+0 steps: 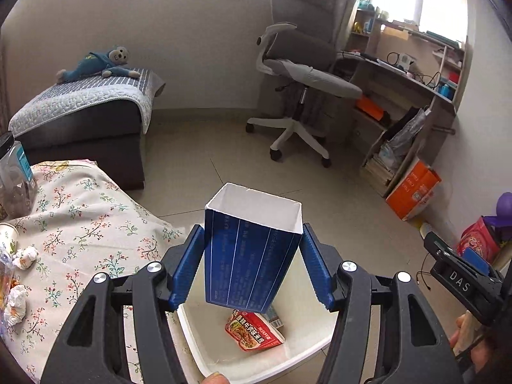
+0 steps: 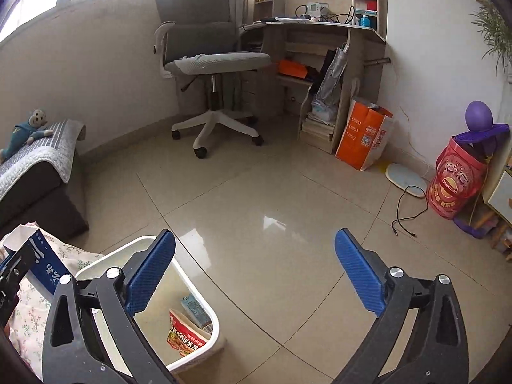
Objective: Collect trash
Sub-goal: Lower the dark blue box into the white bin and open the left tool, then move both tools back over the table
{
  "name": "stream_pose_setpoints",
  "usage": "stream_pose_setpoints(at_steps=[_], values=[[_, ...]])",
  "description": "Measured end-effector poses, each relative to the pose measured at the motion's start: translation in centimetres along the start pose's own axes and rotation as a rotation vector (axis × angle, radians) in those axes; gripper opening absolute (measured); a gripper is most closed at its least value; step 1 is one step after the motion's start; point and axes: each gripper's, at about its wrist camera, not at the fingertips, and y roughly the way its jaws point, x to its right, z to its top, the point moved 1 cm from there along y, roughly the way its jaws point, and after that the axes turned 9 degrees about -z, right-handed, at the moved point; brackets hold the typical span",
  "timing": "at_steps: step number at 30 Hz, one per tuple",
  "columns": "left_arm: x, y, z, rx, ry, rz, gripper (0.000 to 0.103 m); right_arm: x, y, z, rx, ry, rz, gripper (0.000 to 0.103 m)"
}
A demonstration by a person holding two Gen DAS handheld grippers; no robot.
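Note:
My left gripper (image 1: pixel 252 265) is shut on an open blue carton (image 1: pixel 252 256) and holds it over the white trash bin (image 1: pixel 198 348). The bin holds a red food packet (image 1: pixel 254 331) and a small carton (image 1: pixel 273 316). In the right wrist view my right gripper (image 2: pixel 256 272) is open and empty over the floor, beside the bin (image 2: pixel 204 313); the blue carton (image 2: pixel 44 265) shows at the far left. Crumpled paper balls (image 1: pixel 24 257) lie on the floral cloth (image 1: pixel 89 224).
A clear jar (image 1: pixel 14 179) and a paper cup (image 1: pixel 8 236) stand on the floral cloth. Office chair (image 2: pixel 204 64), desk (image 2: pixel 320 32), orange box (image 2: pixel 364 134), red bag (image 2: pixel 457 179) and a black cable (image 2: pixel 406 214) lie beyond on the tiled floor. A dark sofa (image 1: pixel 86 128) stands left.

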Motion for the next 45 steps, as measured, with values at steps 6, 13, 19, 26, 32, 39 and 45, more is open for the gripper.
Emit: stream_pose_setpoints(at_steps=[6,13,19,26,32,39,45], values=[[1.5,0.6,0.2,-0.003,0.027,-0.040,0.069,0.7,0.2,-0.1,0.004,0.002,-0.017,0.096],[0.4,-0.8,0.4,0.032,0.020,0.040,0.073,-0.1,-1.1,-0.2,0.030,-0.014,0.002,0.096],[-2.5,-3.2,0.5,0.053,-0.032,0.117,0.075,-2.4,-3.4,-0.2,0.075,-0.034,0.049,0.096],[-5.3,-6.8,0.1,0.086,-0.046,0.209,0.075,-5.7,-6.4,-0.5,0.104,-0.064,0.130,0.096],[-8.1,-9.4,-0.1,0.091,-0.079,0.259,0.075,-9.0,-8.7,-1.2,0.111,-0.100,0.185,0.096],[-11.1,-12.4,-0.4,0.113,-0.101,0.317,0.079,-12.7,-11.2,-2.5,0.131,-0.168,0.240,0.096],[-13.7,-14.1,-0.9,0.108,-0.117,0.364,0.079,-15.3,-12.9,-3.4,0.137,-0.203,0.283,0.096]])
